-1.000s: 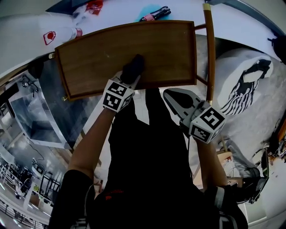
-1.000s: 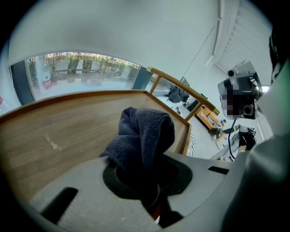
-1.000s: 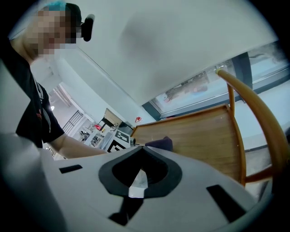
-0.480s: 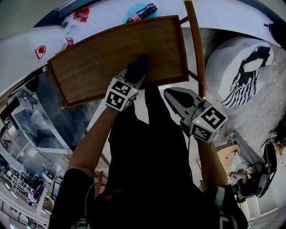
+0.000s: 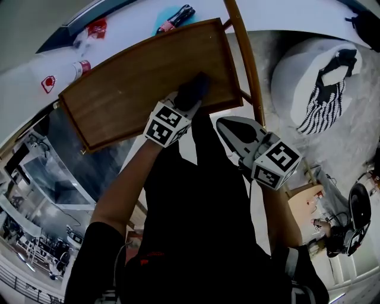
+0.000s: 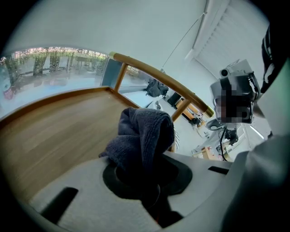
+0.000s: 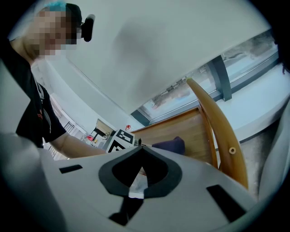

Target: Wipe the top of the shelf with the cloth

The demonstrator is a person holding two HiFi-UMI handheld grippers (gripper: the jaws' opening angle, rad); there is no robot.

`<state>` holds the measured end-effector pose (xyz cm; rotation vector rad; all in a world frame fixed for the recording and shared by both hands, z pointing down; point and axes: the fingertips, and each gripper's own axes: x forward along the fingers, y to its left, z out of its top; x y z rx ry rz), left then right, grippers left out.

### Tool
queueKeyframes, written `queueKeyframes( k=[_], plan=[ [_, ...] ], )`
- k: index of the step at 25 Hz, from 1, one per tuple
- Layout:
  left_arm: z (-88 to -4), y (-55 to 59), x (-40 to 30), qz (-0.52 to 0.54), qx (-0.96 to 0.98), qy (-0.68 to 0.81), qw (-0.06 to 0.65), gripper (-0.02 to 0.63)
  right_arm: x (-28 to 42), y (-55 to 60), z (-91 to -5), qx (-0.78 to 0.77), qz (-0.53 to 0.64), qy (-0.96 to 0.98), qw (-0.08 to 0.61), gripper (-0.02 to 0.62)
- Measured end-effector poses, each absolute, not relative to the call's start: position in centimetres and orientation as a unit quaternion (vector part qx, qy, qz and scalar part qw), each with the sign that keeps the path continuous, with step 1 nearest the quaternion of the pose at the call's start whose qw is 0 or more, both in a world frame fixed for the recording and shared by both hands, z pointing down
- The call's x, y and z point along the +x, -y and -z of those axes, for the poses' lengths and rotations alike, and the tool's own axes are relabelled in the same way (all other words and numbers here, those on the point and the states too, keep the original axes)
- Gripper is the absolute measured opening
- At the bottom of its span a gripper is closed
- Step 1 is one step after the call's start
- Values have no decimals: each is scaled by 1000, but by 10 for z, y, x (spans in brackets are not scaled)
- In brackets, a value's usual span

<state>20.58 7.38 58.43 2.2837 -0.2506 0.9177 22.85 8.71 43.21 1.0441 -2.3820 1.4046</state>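
Note:
The wooden shelf top (image 5: 130,77) lies below me, with a raised lip round it. My left gripper (image 5: 189,102) is shut on a dark blue-grey cloth (image 5: 195,89) and presses it on the shelf near its front edge, toward the right end. In the left gripper view the bunched cloth (image 6: 144,136) fills the jaws over the shelf top (image 6: 54,131). My right gripper (image 5: 224,126) hangs shut and empty off the shelf's front right corner. Its own view shows the cloth (image 7: 171,145), the left gripper's marker cube (image 7: 118,137) and the shelf top (image 7: 181,129).
A curved wooden rail (image 5: 242,56) runs along the shelf's right side. A white cushion with a black pattern (image 5: 320,89) sits on the floor at right. On the white sill behind lie a blue item with a black-red tool (image 5: 175,18) and a red-labelled bottle (image 5: 74,70).
My left gripper has slid the cloth to the right along the shelf's front edge. The right gripper has hardly moved.

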Motion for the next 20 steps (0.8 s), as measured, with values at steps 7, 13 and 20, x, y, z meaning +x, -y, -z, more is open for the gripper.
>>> queueKeyframes(
  k=[7, 13, 20],
  plan=[
    [-582, -80, 236, -345, 876, 71, 329, 60, 243, -89, -430, 360, -475, 799, 83, 5],
    [-581, -82, 254, -338, 878, 59, 333, 60, 254, -91, -430, 367, -476, 795, 79, 5],
    [-580, -84, 265, -333, 878, 47, 340, 60, 261, -92, -430, 372, -477, 792, 80, 5]
  ],
)
